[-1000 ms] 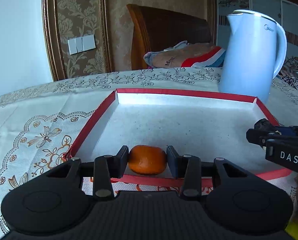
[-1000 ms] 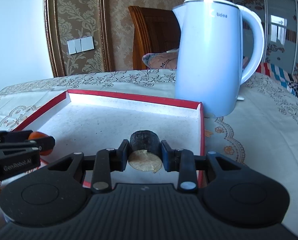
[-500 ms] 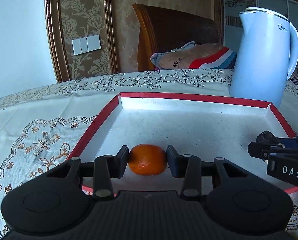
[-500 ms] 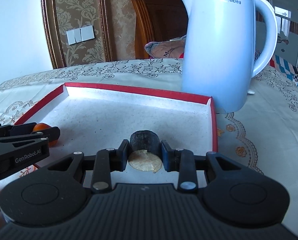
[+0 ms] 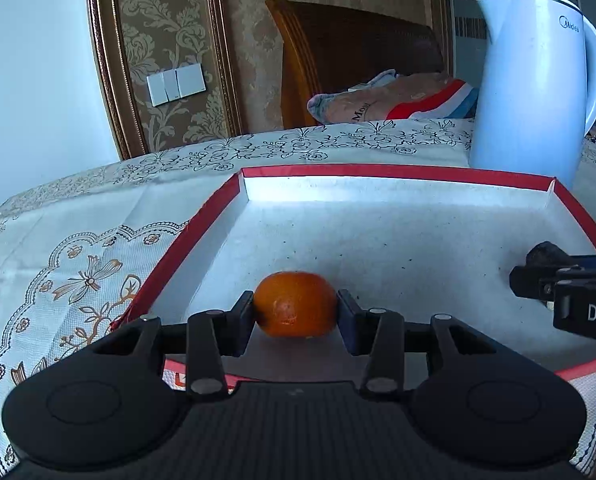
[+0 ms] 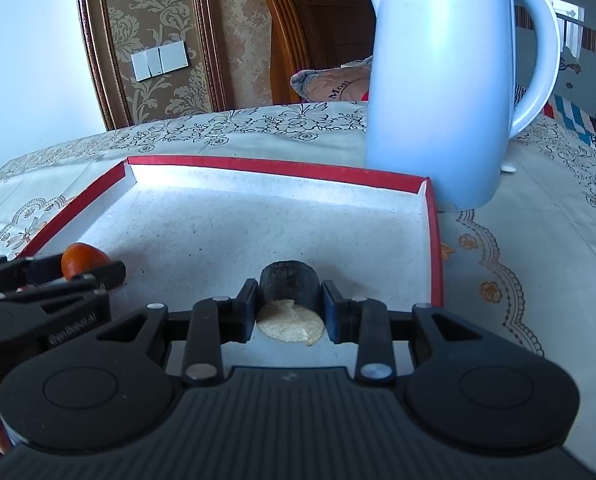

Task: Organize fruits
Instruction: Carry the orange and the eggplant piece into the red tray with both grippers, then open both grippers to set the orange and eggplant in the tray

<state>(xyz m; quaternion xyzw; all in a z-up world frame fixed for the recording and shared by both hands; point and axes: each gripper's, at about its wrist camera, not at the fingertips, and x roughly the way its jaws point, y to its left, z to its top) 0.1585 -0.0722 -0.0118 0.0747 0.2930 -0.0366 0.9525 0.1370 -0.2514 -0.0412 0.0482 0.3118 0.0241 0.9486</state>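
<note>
We are gripping an orange tangerine (image 5: 296,305) between the two fingers of our left gripper (image 5: 296,312), jaws clenched on its sides, over the near left part of the red-rimmed tray (image 5: 397,173). From the right wrist view the same fruit is showing at about nine o'clock. Our right gripper (image 6: 290,304) is clamping a dark-skinned piece of fruit with a pale cut face (image 6: 290,300), jaws pressing on both sides, over the tray's near right part; whether either fruit is touching the tray floor we cannot tell. A white kettle (image 6: 441,92) is standing just beyond the tray's far right corner, at about one o'clock, on the embroidered tablecloth (image 5: 78,248). A wooden chair (image 5: 349,52) with a folded cloth (image 5: 393,96) is sitting behind the table at twelve o'clock.
</note>
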